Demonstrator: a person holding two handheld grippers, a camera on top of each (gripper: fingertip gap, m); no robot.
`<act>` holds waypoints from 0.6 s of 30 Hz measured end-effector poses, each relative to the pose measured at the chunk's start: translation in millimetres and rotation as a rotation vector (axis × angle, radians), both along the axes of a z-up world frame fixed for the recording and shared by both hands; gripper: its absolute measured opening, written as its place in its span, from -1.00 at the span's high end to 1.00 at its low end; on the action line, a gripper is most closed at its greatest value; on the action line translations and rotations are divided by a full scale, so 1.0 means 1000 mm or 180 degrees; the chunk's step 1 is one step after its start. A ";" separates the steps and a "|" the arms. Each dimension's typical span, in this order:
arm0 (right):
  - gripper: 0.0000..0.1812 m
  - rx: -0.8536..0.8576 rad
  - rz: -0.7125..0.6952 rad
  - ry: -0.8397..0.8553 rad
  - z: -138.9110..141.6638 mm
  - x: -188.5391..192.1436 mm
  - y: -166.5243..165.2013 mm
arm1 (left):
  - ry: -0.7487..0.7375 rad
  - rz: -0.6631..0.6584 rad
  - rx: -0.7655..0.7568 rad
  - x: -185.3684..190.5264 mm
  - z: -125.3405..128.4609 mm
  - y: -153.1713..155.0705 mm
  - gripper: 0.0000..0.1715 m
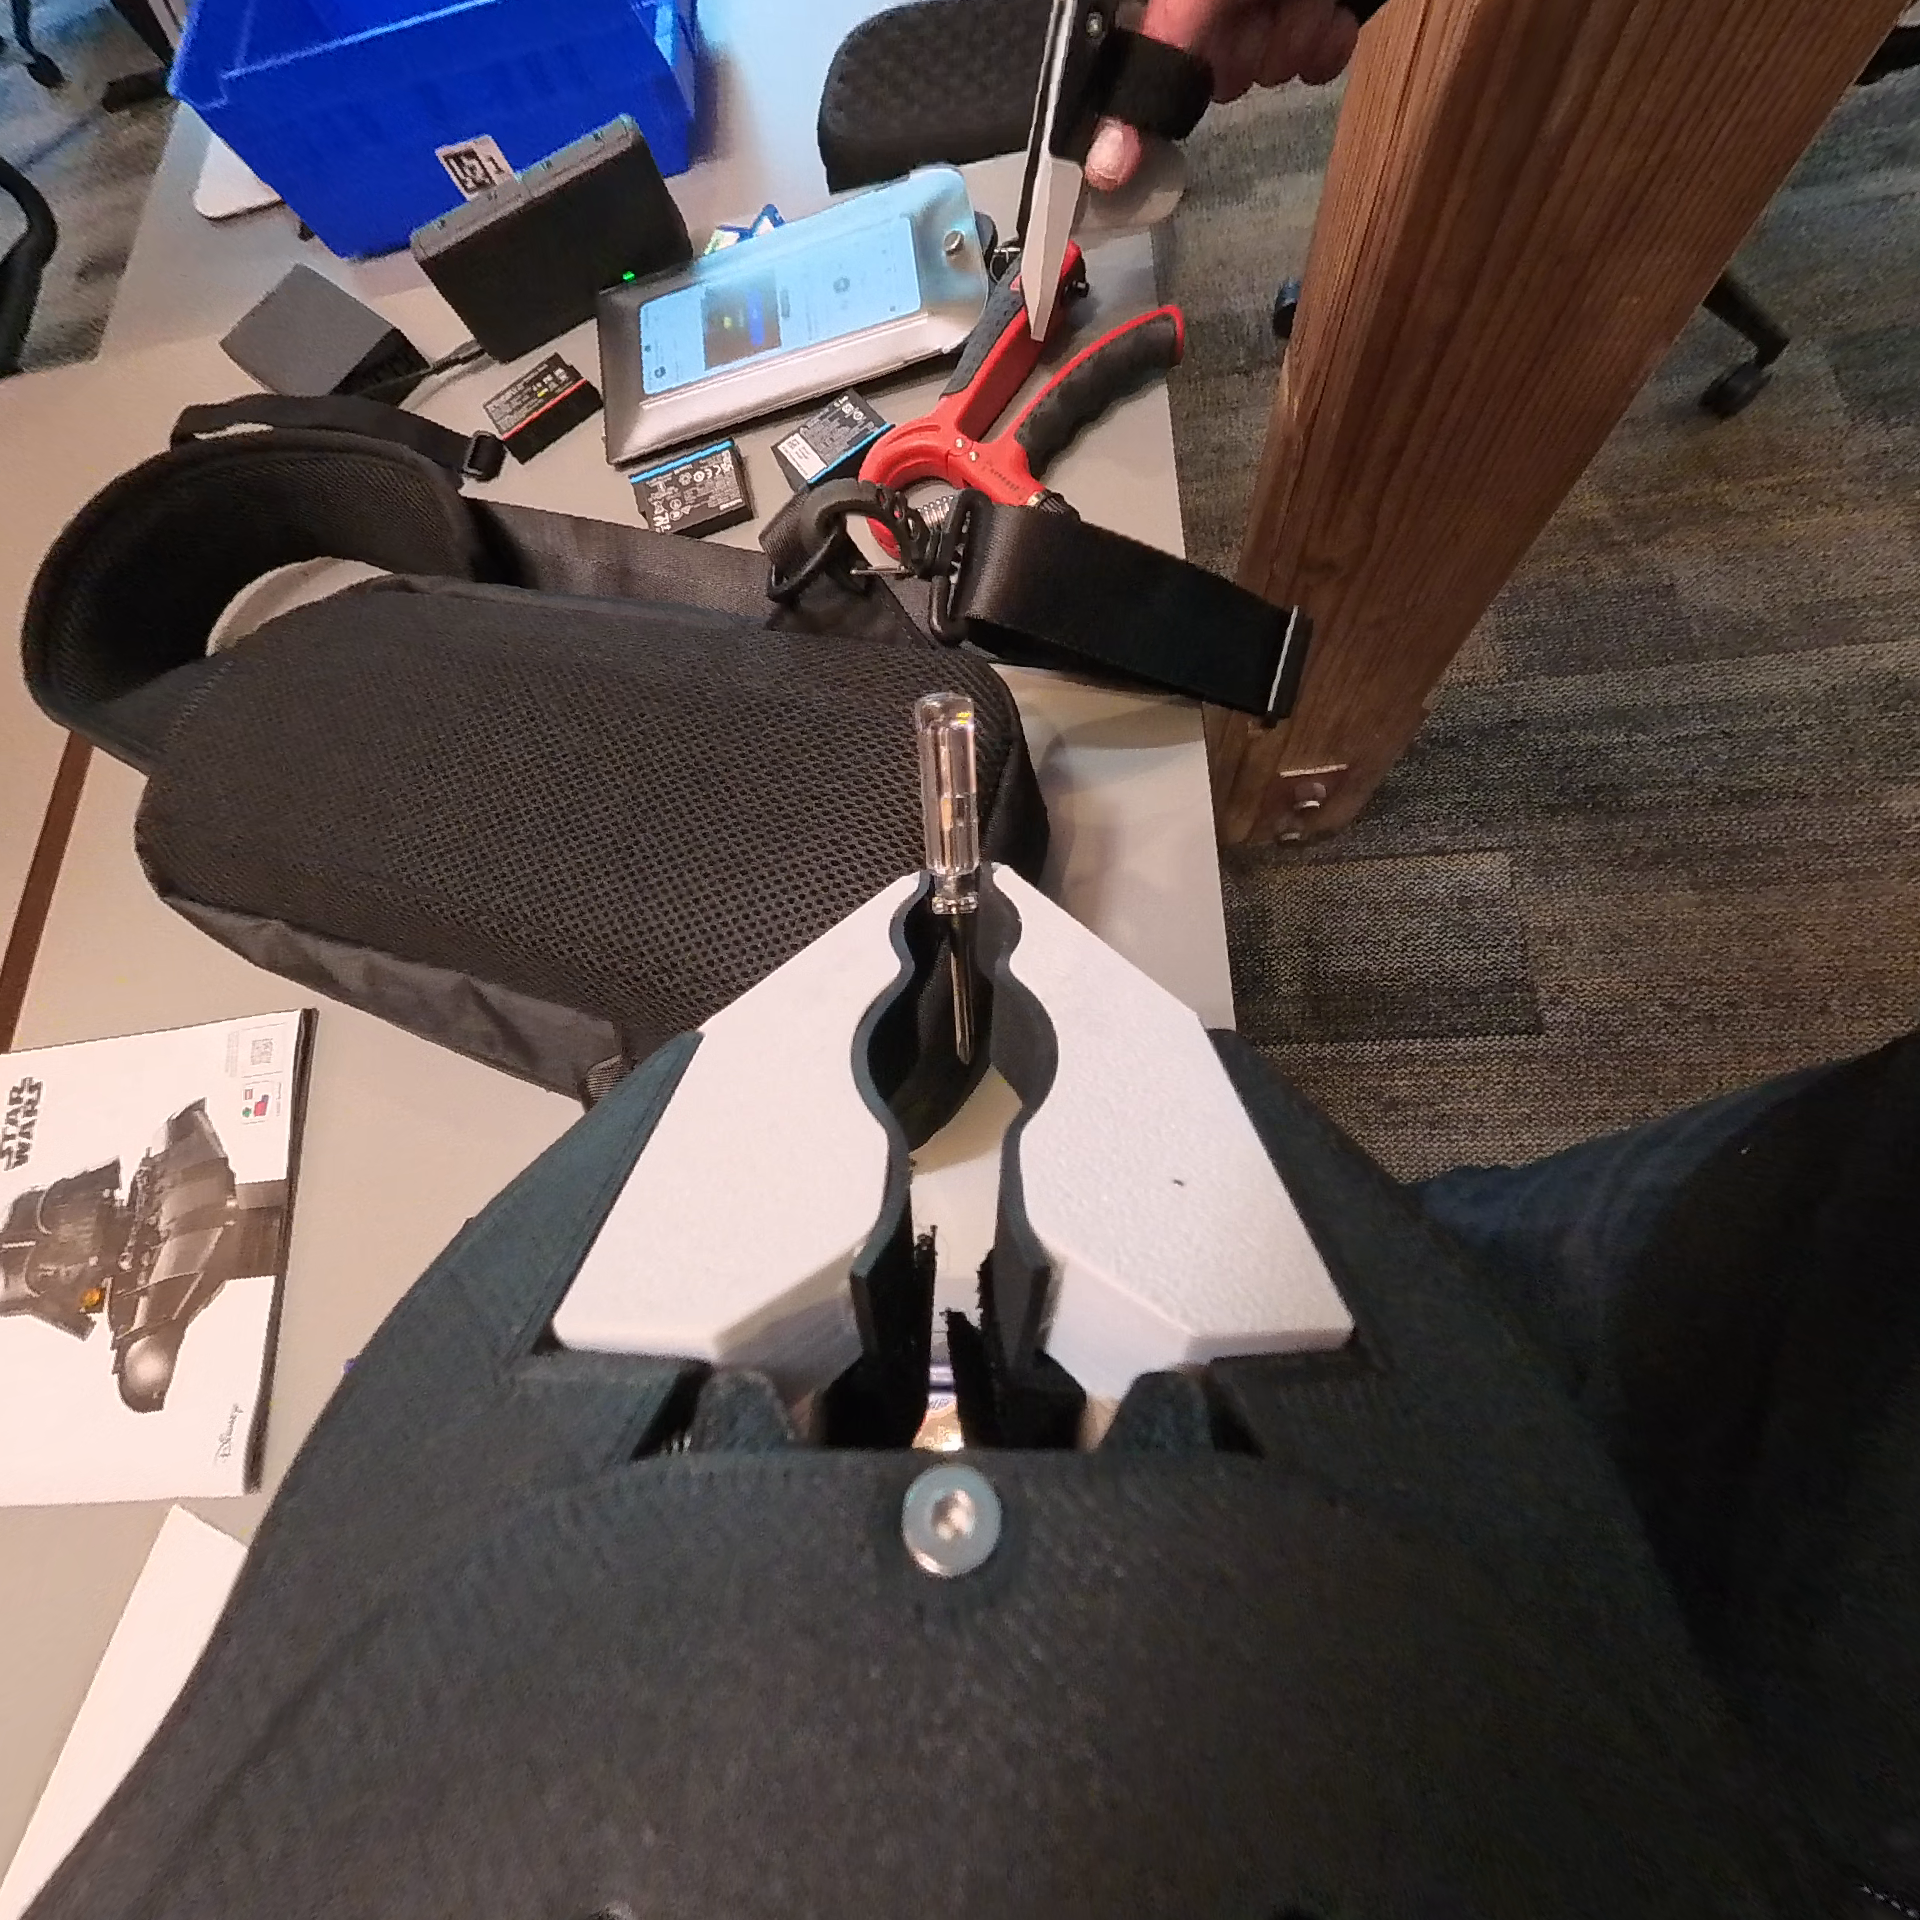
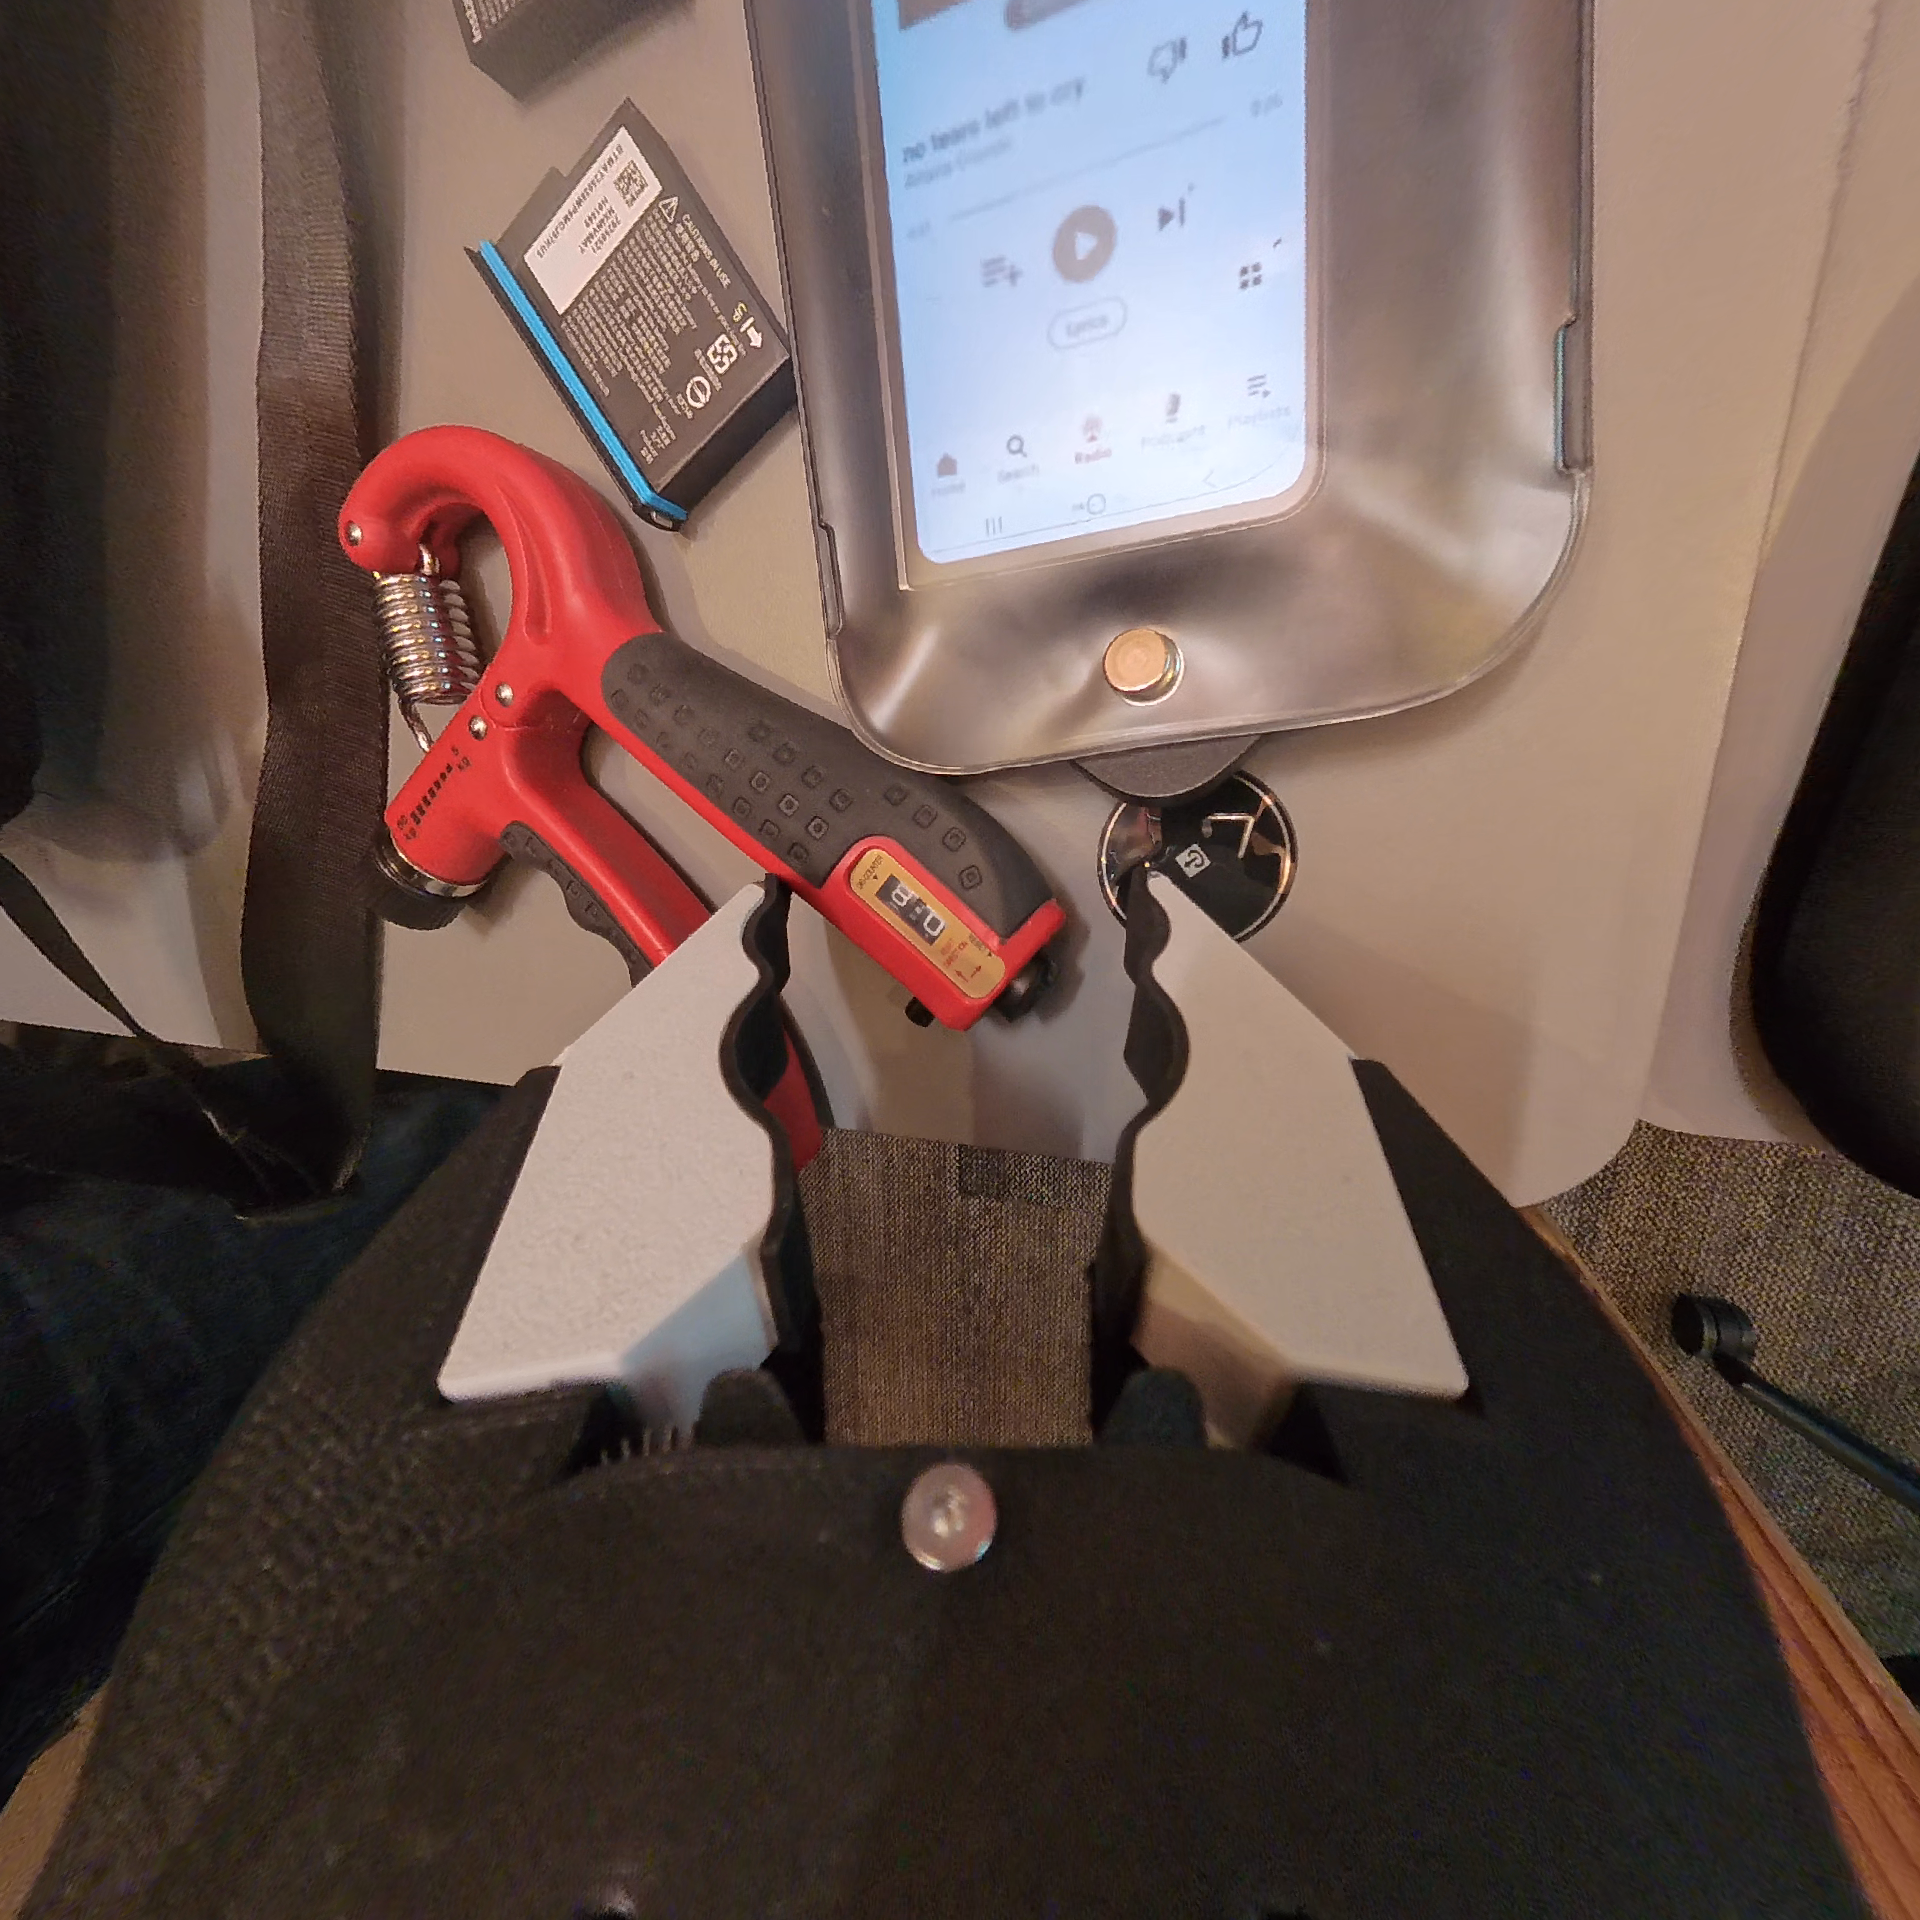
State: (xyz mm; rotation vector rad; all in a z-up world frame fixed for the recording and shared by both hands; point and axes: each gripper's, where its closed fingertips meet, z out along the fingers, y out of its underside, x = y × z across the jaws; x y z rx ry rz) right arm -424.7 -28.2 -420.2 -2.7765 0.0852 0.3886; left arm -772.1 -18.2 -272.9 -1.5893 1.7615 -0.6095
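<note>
Left gripper [image 1: 954, 883]: jaws nearly closed, pinching a small screwdriver [image 1: 948, 805] where handle meets shaft. Clear handle sticks out past the tips, blade points back between the fingers. It sits over the edge of a black mesh bag [image 1: 540, 790] lying flat on the grey table [image 1: 1132, 800].

Right gripper [image 2: 954, 904]: jaws wide open, holding nothing. Tips hang just above the table, the left tip over the lower handle of the red hand gripper [image 2: 665, 727], the right tip over a round black disc [image 2: 1210, 847]. The upper handle's end lies between the tips.

Containers: clear snap pouch [image 2: 1455, 520] holds a phone [image 2: 1091, 260] with the screen lit. Blue bin [image 1: 416, 94] at the far end of the table, contents not visible.

Loose on the table: 3 black battery packs, one [image 2: 644, 343] just beside the pouch and hand gripper. A black box [image 1: 551, 244] and a booklet [image 1: 135, 1257] also lie there. Wooden post [image 1: 1507, 364] stands at the table's edge.
</note>
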 end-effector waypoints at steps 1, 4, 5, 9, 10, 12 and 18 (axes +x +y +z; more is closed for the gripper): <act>0.29 -0.0001 0.0005 0.0001 0.000 0.000 0.000 | -0.0002 -0.0005 -0.0001 0.000 0.000 0.000 0.96; 0.29 0.0004 0.0011 -0.0005 0.000 0.000 0.000 | -0.0005 -0.0018 -0.0009 0.000 0.000 -0.001 0.96; 0.29 0.0007 0.0010 -0.0004 0.000 0.000 0.000 | -0.0006 -0.0022 -0.0010 0.000 0.001 -0.002 0.96; 0.30 0.0010 0.0016 -0.0007 0.000 0.001 0.000 | -0.0015 -0.0038 -0.0019 0.000 0.002 -0.003 0.96; 0.30 0.0010 0.0018 -0.0009 0.000 0.001 0.000 | -0.0019 -0.0040 -0.0019 0.000 0.002 -0.003 0.96; 0.30 0.0017 0.0017 -0.0011 0.000 0.000 0.000 | -0.0025 -0.0042 -0.0026 -0.001 0.003 -0.004 0.96; 0.30 0.0044 0.0001 -0.0011 0.001 0.000 0.000 | -0.0039 -0.0051 -0.0018 -0.002 0.005 -0.004 0.96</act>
